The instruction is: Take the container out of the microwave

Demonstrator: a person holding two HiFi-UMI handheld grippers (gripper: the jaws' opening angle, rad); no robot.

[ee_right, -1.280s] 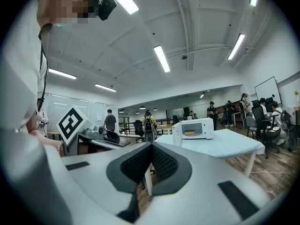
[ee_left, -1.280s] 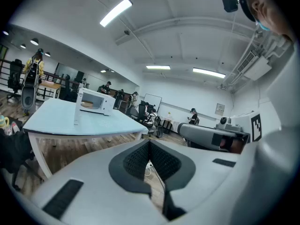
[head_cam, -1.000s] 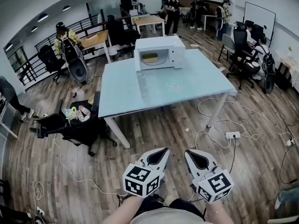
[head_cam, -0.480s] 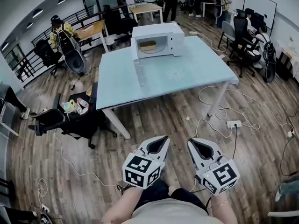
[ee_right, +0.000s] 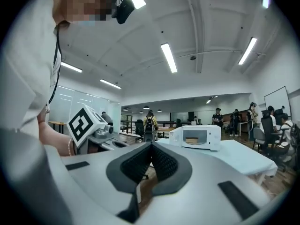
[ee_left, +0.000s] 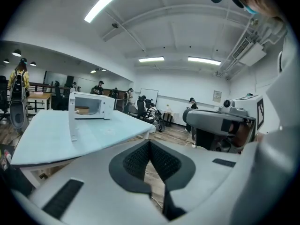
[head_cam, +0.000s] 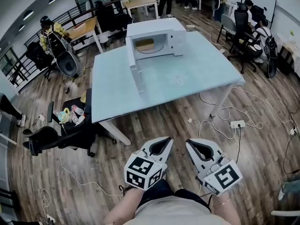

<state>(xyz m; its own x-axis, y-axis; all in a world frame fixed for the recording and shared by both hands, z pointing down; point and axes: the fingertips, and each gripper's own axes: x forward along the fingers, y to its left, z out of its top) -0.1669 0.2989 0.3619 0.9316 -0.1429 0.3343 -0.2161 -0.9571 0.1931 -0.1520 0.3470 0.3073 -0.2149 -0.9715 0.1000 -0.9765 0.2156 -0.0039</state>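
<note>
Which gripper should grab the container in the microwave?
Probably right. Both the left gripper and right gripper are shut, empty and far from the table. The open door of the microwave juts out left of the container.

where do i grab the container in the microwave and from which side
Likely by its two side walls, coming straight in through the open front. The container sits low and wide inside the microwave, closed in on every other side. The door stands swung out at the left, so angle in slightly from the right.
</note>
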